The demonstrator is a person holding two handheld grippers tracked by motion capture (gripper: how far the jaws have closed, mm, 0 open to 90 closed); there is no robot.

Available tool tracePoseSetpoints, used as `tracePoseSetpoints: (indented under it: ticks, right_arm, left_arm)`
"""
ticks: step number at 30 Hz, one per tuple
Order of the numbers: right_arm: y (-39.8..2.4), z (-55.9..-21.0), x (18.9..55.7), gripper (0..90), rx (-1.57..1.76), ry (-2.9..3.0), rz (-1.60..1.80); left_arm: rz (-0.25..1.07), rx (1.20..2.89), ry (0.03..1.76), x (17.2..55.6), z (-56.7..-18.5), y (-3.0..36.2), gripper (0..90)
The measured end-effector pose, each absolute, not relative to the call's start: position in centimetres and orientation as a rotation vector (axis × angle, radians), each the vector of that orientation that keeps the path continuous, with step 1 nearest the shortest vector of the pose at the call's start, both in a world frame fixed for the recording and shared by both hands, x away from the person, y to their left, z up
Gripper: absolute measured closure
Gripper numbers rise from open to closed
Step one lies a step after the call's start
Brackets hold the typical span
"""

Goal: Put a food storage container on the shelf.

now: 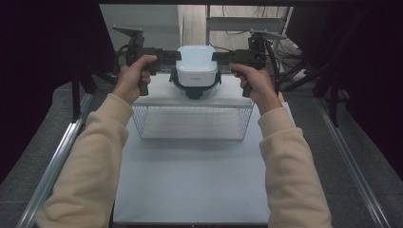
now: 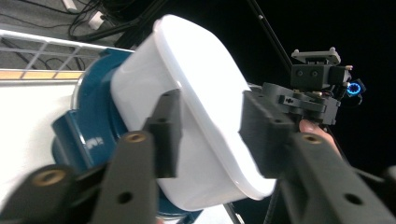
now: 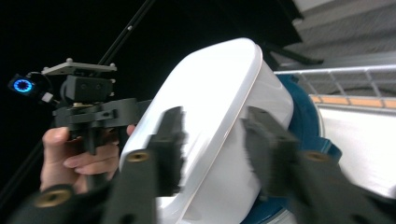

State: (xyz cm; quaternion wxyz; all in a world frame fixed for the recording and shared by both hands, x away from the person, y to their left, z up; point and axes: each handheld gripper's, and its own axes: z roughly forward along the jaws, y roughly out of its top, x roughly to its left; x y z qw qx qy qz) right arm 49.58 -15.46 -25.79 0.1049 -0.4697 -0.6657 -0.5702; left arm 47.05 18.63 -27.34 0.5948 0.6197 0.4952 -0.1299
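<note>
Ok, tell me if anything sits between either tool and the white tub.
Nothing visible does. The left tool and right tool each straddle a side of the white tub, jaws apart around its rim, with no other object between.

The person wears cream long sleeves with ribbed cuffs. Each hand grips a matte black claw: the left claw and the right claw have brass-coloured screw bushings, grey three-cornered top plates and trailing black cables.

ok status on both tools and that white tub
Left tool and right tool flank the white tub, jaws apart, pads off its walls. Tub sits on blue base, atop wire basket. Nothing in the way.
</note>
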Motion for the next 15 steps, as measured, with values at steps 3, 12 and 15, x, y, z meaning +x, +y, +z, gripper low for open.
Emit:
tracePoseSetpoints:
  ticks: [3, 12, 15]
  right_arm:
    - [-16.1, -25.3, 49.0, 40.6, -1.389, -1.957, -1.732]
    - [-18.2, -24.2, 44.8, 33.5, -1.290, -2.158, -1.862]
    - [-18.4, -24.5, 43.1, 31.2, -1.227, -2.301, -1.866]
  left_arm:
    - [-0.178, 1.489, 1.154, 45.9, -26.6, 18.4, 42.4]
    - [0.003, 1.592, 1.091, 41.0, -26.1, 18.7, 32.0]
    - [0.040, 1.605, 1.074, 39.5, -26.5, 19.2, 31.5]
